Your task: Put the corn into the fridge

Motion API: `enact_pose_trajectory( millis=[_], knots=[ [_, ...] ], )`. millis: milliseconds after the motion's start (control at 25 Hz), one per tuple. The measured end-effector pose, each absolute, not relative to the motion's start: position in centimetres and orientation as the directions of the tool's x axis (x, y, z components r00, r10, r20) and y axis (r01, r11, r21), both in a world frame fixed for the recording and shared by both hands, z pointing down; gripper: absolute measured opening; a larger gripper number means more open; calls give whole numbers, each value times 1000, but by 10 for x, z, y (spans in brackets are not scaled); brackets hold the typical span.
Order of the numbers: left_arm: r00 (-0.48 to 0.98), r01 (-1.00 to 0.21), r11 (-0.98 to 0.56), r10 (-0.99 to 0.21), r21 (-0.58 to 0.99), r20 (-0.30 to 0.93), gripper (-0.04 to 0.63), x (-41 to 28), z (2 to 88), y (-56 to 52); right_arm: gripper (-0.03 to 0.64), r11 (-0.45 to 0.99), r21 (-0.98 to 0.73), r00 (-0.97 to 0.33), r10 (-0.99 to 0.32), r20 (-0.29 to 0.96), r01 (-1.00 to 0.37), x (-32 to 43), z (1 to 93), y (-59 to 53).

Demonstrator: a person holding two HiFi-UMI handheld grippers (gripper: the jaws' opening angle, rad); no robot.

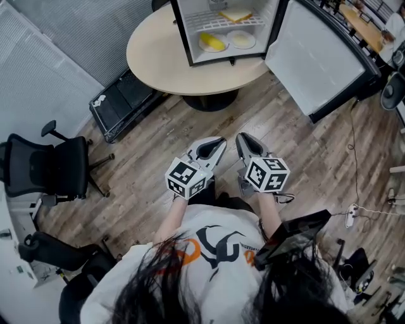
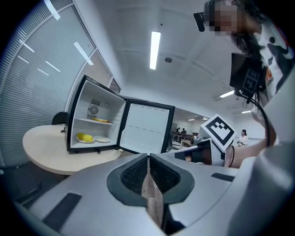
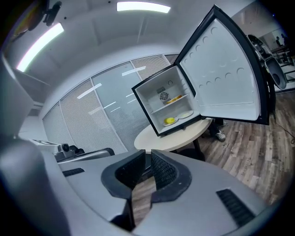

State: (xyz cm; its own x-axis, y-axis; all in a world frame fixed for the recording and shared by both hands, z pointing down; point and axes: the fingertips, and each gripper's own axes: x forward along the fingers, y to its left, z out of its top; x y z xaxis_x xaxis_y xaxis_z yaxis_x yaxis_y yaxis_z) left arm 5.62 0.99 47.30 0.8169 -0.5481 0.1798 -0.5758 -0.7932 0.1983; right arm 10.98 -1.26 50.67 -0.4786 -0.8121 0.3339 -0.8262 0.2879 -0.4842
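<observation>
The yellow corn [image 1: 213, 43] lies on a plate on the bottom shelf of the open mini fridge [image 1: 183, 31], which stands on a round table [image 1: 158, 57]. The same corn [image 2: 84, 137] shows in the left gripper view, and it is small and far off [image 3: 170, 121] in the right gripper view. Both grippers are held side by side over the wooden floor, well short of the table. My left gripper [image 1: 218, 142] [image 2: 148, 159] is shut with nothing in it. My right gripper [image 1: 242, 139] [image 3: 148, 156] is shut and empty too.
The fridge door [image 1: 316, 63] swings wide to the right. A white plate [image 1: 242, 39] sits beside the corn, and a yellow item [image 1: 235, 15] lies on the upper shelf. A black office chair [image 1: 54, 168] stands at the left, a black case [image 1: 123, 101] lies beside the table, and cables [image 1: 354, 212] trail at the right.
</observation>
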Motion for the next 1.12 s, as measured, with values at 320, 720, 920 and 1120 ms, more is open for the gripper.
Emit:
enact_pose_trajectory(
  millis=[320,720,920,1120],
  knots=[
    [798,-603,-772,-576,203,179,11,46,471,31,41,338,-495,-520,-803,293,-800,97,498,15],
    [801,-598,-775,-574,203,167,11,47,468,47,41,351,-482,-529,-791,306,-803,94,499,32],
    [790,-613,-765,-595,197,147,11,36,461,48,41,370,-464,-537,-787,304,-805,84,495,34],
    [781,-624,-759,-608,183,143,11,31,457,51,41,395,-456,-552,-783,287,-797,79,489,34]
  ],
)
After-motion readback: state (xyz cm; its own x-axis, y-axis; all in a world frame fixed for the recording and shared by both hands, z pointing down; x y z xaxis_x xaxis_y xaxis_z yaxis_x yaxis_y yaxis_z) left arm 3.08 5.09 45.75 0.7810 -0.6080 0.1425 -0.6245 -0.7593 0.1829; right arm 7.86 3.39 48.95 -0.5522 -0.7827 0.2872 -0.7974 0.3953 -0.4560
